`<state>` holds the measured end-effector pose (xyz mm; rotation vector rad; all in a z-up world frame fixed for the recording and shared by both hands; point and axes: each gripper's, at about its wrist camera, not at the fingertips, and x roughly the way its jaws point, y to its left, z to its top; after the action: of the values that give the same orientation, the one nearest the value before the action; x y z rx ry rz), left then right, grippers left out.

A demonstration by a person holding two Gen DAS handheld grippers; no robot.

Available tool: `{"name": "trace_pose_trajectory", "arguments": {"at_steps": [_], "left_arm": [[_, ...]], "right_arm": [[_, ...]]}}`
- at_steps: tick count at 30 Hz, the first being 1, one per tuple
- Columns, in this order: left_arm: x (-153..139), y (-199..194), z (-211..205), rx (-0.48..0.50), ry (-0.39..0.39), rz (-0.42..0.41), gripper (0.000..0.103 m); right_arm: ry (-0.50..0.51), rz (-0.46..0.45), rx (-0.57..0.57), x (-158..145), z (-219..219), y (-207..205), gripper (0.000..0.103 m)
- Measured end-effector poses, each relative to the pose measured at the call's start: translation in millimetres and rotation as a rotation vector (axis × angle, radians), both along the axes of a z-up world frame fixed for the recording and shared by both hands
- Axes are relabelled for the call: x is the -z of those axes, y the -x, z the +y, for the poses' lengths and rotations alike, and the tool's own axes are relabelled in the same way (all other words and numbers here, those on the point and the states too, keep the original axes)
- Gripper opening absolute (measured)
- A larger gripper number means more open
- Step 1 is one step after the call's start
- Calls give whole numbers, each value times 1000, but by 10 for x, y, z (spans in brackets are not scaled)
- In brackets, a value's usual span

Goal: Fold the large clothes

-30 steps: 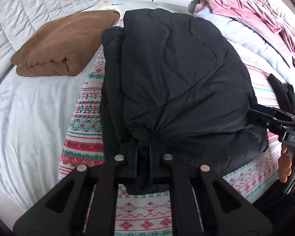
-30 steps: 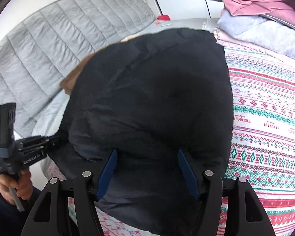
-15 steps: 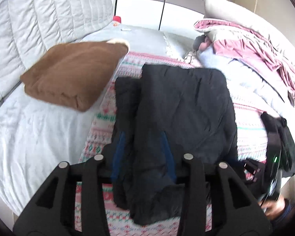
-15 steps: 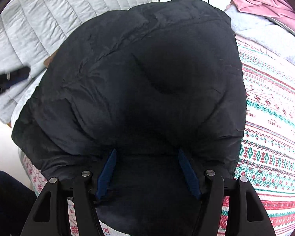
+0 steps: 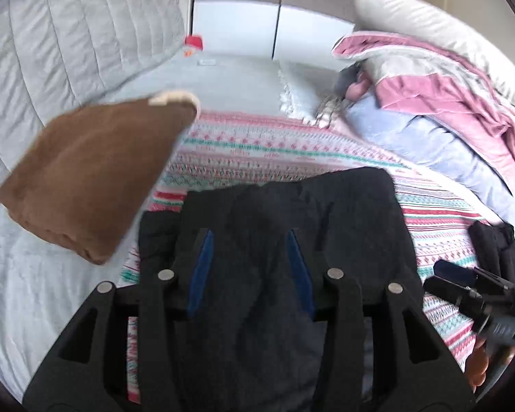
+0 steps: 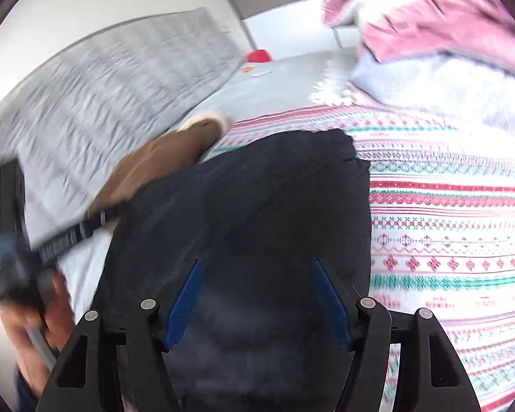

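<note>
- Both tongs had drawn back and upward from the black jacket [image 5: 292, 226], folded on the patterned blanket [image 5: 257, 151].
- Left tongs [image 5: 249, 250]: opening, jacket apparently unpinched.
- Right tongs [image 6: 255, 285]: apart, blurred, above the jacket.
- Brown folded garment [image 5: 86, 178] lay beside.

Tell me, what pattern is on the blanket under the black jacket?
Red, green and white knit-style stripes on the blanket, clearest in the right wrist view.
</note>
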<state>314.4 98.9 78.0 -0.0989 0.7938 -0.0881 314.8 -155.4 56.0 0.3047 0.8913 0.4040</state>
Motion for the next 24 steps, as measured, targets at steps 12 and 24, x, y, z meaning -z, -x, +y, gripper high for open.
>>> {"name": "trace_pose_trajectory", "arguments": {"at_steps": [12, 24], "left_arm": [[548, -278, 83, -91, -140, 55, 56], [847, -438, 229, -148, -82, 92, 62]], "right_arm": [[103, 73, -30, 414, 331, -830, 67], [273, 127, -91, 850, 753, -1064, 74]]}}
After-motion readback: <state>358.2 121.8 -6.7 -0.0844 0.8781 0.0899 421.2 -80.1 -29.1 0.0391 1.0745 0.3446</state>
